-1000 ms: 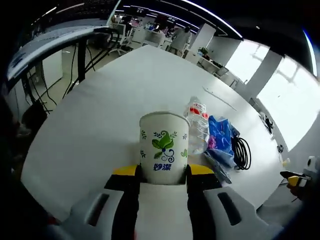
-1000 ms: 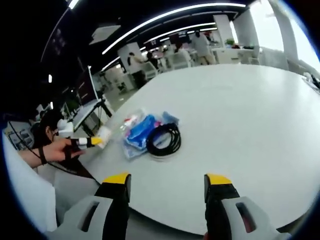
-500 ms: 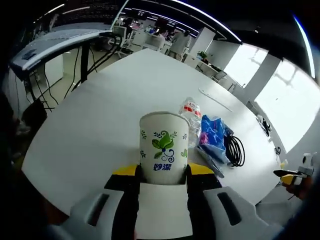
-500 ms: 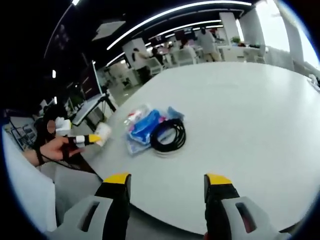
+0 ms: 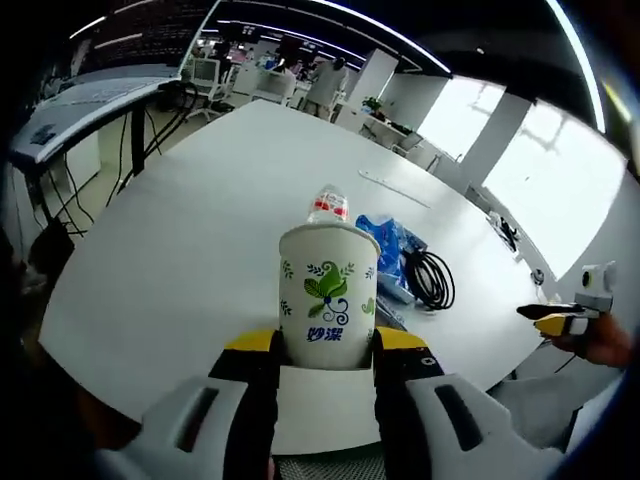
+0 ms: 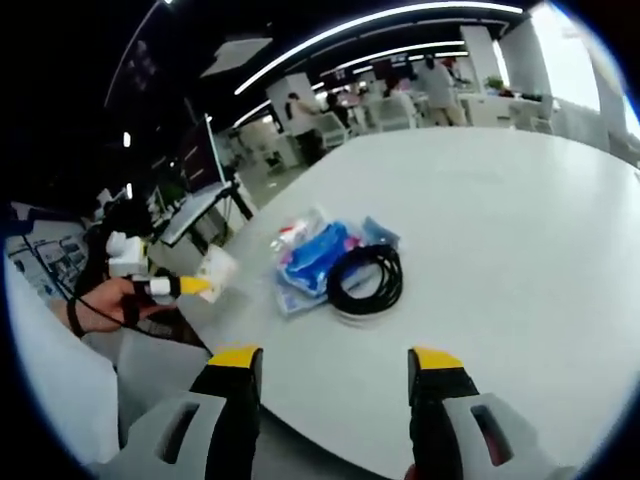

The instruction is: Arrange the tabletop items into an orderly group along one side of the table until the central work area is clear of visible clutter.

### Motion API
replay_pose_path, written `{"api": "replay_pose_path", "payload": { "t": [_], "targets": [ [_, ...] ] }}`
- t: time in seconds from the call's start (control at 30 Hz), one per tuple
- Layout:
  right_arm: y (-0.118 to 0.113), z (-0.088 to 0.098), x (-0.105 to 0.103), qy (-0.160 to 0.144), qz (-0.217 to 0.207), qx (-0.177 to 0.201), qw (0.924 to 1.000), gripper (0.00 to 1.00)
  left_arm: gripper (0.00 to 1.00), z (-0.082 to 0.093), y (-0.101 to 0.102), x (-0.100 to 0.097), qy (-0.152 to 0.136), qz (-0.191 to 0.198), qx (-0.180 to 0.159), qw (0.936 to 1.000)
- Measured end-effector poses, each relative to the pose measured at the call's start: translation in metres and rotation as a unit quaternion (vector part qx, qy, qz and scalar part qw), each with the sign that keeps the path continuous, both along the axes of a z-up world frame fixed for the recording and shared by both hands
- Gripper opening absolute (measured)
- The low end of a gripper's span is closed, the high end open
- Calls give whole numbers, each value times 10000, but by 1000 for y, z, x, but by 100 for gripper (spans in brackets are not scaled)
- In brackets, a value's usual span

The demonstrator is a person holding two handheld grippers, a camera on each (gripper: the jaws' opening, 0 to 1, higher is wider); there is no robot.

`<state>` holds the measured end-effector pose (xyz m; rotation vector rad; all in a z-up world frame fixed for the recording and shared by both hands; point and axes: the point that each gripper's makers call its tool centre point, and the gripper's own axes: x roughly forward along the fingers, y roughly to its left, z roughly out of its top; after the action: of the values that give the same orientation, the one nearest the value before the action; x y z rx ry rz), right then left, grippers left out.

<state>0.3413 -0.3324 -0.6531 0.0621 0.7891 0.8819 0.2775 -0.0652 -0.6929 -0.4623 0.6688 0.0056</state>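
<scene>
Cup [image 5: 328,298] clamped in left gripper [image 5: 324,352], held above the near table [image 5: 190,240] edge; the view has swung since a second ago. Right gripper [image 6: 335,362] open, empty. Bottle [image 5: 327,204], blue bag [image 5: 392,243] and cable [image 5: 431,280] already grouped; cup probably joins them.

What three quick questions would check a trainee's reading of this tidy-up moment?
1. True or false: the left gripper is shut on the paper cup.
2. Which lies nearest the coiled black cable: A, the blue packet; B, a keyboard; C, a plate?
3. Fill in: the right gripper is ___.

Key: 1 true; 2 A; 3 open.
</scene>
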Motion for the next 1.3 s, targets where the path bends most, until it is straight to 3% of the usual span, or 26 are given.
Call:
{"api": "replay_pose_path", "payload": {
  "t": [0.1, 0.13, 0.23, 0.33, 0.57, 0.77, 0.97, 1.07, 1.13, 1.23, 1.3],
  "targets": [
    [8, 2, -1, 34, 94, 59, 9999, 59, 35, 0, -9, -1, 10, -158, 41, 9999],
    [10, 2, -1, 38, 110, 74, 9999, 59, 35, -2, -8, -4, 75, -347, 294, 9989],
    [20, 7, -2, 42, 187, 190, 9996, 58, 35, 4, -14, -3, -11, -377, 259, 9990],
    [31, 11, -3, 43, 314, 282, 9991, 58, 35, 9, -20, -2, -58, -577, 444, 9973],
    [58, 17, -10, 45, 698, 425, 9966, 55, 35, 19, -46, 1, -213, -1293, 738, 9886],
    [77, 23, -19, 217, 736, 784, 9940, 54, 35, 26, -70, 2, -313, -2161, 1176, 9688],
    [92, 25, -38, 365, 1013, 911, 9900, 52, 35, 33, -98, 2, -453, -3076, 1602, 9368],
    [96, 26, -44, 391, 1154, 929, 9882, 51, 35, 35, -106, 4, -528, -3329, 1749, 9251],
    [97, 28, -46, 411, 1192, 979, 9872, 49, 35, 39, -112, 6, -615, -3410, 1760, 9214],
    [98, 29, -48, 444, 1244, 1034, 9858, 48, 35, 40, -117, 7, -661, -3674, 2000, 9059],
    [99, 29, -50, 474, 1276, 1054, 9851, 47, 35, 41, -121, 6, -704, -3793, 2052, 8995]
  ]
}}
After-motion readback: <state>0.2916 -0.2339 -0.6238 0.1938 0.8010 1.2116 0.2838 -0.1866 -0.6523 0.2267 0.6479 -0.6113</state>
